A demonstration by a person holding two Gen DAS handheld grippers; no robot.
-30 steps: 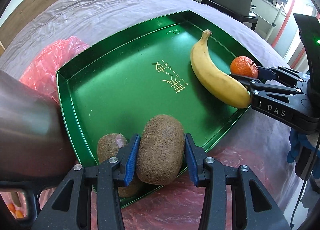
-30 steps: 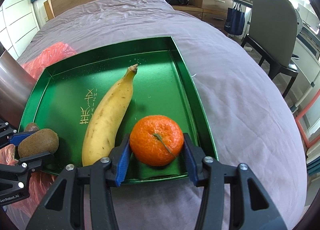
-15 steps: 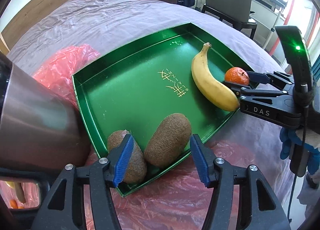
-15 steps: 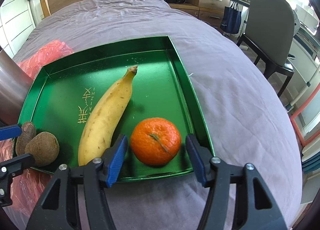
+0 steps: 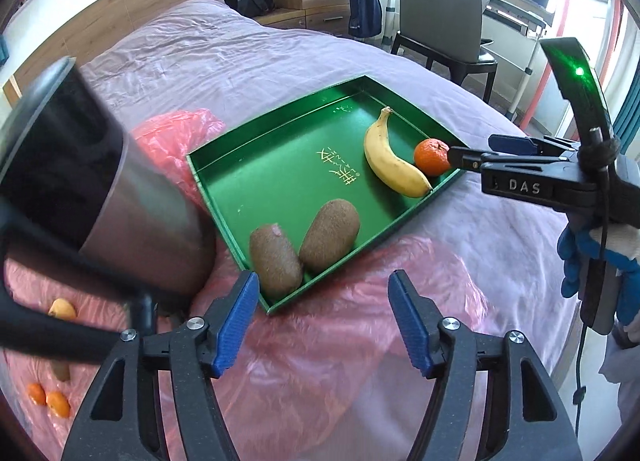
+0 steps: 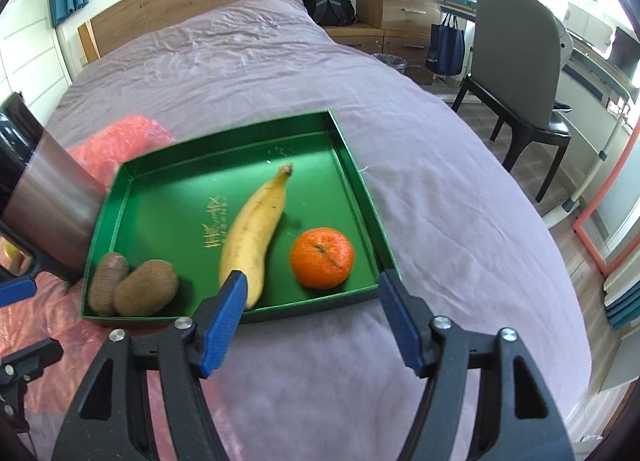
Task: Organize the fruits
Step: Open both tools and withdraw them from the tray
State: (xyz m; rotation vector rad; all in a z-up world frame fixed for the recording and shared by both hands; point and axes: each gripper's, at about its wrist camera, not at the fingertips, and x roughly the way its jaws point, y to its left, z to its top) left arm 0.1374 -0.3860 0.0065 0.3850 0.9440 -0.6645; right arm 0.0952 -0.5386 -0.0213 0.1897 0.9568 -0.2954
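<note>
A green tray [image 5: 280,141] [image 6: 160,181] lies on the purple bed. In it lie two brown kiwis [image 5: 330,235] [image 6: 146,287], side by side at one corner, a yellow banana [image 5: 394,167] [image 6: 256,229] and an orange mandarin [image 5: 432,156] [image 6: 322,257]. My left gripper [image 5: 322,321] is open and empty, just short of the tray edge near the kiwis. My right gripper [image 6: 310,317] is open and empty, just short of the tray edge near the mandarin; it also shows in the left wrist view [image 5: 480,153].
A steel pot [image 5: 100,189] [image 6: 48,197] stands left of the tray on a pink plastic sheet [image 5: 360,341]. Small orange fruits [image 5: 52,397] lie on the sheet at far left. A grey chair [image 6: 516,73], desk and drawers stand beyond the bed's right side.
Both grippers opened and let go: the left released the kiwi, the right released the mandarin. Both have pulled back and up from the tray, leaving the fruit in it.
</note>
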